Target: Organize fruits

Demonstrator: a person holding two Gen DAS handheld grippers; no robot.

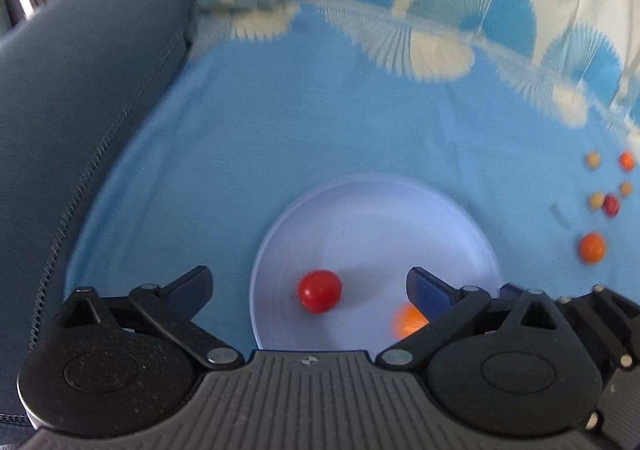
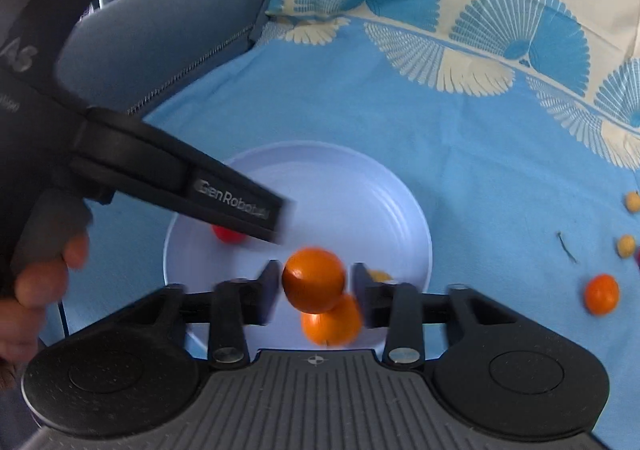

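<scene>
An orange fruit [image 2: 314, 279] sits between the jaws of the right gripper [image 2: 314, 282], above the pale plate [image 2: 360, 178]; narrow gaps show at both pads, so the jaws look just parted around it. A second orange fruit [image 2: 332, 324] lies on the plate directly beneath. The step appears to be dropping fruit onto the plate; next, the gripper likely must back away and fetch the loose orange fruit [image 2: 601, 293] far right of the jaws. The left gripper [image 1: 310, 282] hovers with jaws wide apart, a red fruit [image 1: 319, 291] on the plate between them. A blue patterned cloth [image 2: 460, 138] covers the surface, beside a grey cushion [image 1: 80, 90].
</scene>
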